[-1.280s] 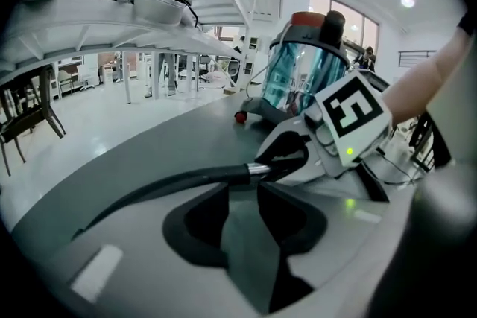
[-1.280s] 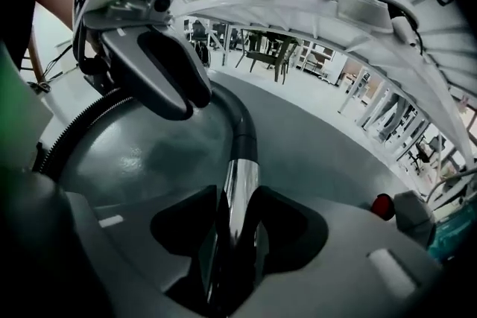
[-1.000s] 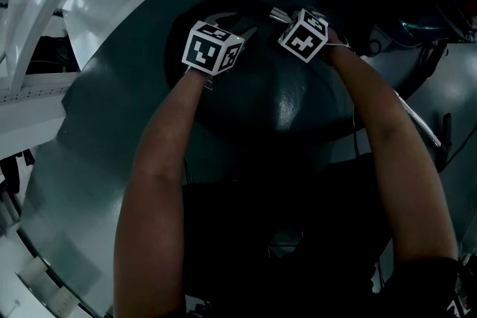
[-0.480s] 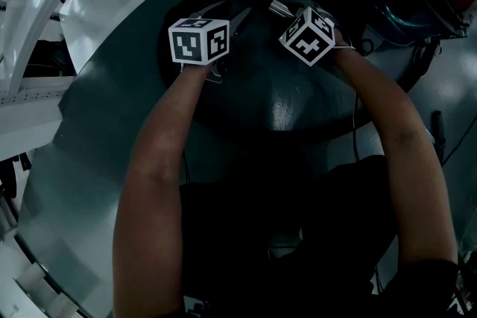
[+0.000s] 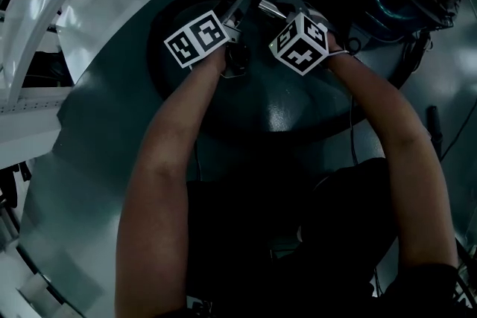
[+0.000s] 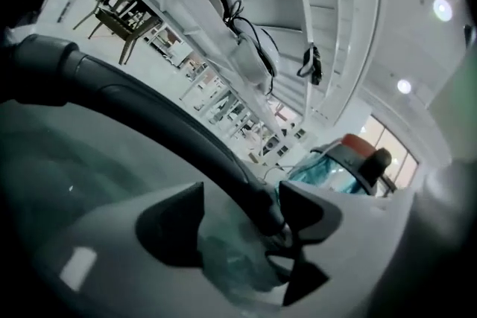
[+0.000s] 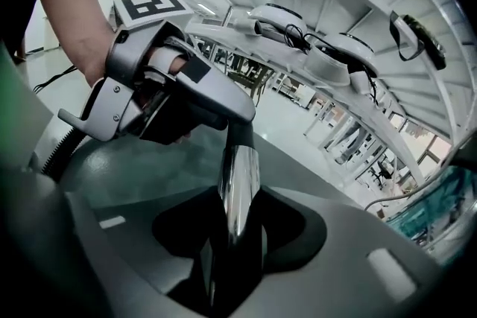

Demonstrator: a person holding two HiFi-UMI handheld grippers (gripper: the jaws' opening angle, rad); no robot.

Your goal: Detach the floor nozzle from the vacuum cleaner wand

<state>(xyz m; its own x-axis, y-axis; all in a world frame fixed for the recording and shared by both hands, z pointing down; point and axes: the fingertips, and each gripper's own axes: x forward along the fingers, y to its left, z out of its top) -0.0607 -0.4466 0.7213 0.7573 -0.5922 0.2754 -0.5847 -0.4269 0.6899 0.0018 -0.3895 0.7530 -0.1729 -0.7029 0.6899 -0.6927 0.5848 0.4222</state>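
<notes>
Spread wide, the left claw (image 6: pixel 242 199) has just been opening. A dark tube end with a glint of metal sits between its jaws, close to the right-hand one, but neither pad presses on it. The right claw (image 7: pixel 235 231) is clamped on the shiny chrome metal wand (image 7: pixel 238 182), which runs straight out from its jaws. The wand passes into a short black end piece (image 7: pixel 238 132) that reaches the tip of the left claw. In the head view both claws hang close together above the round, dull teal-grey desk (image 5: pixel 97 130), toward its far edge, the left claw (image 5: pixel 237 10) just beside the right claw (image 5: pixel 270 9). The translucent teal vacuum cleaner body with a red-orange top (image 6: pixel 339 171) stands beyond the desk's far right edge, well apart from both. No view shows a floor nozzle clearly: nothing broad hangs on the stretch of wand that can be seen, and the dark patch of desk under the claws is too dim to read. With one claw let go at the wand's end and the other holding the tube, the separation itself looks done or very nearly done. What seems left is to confirm that the nozzle lies free on the desk and to set the wand down.
</notes>
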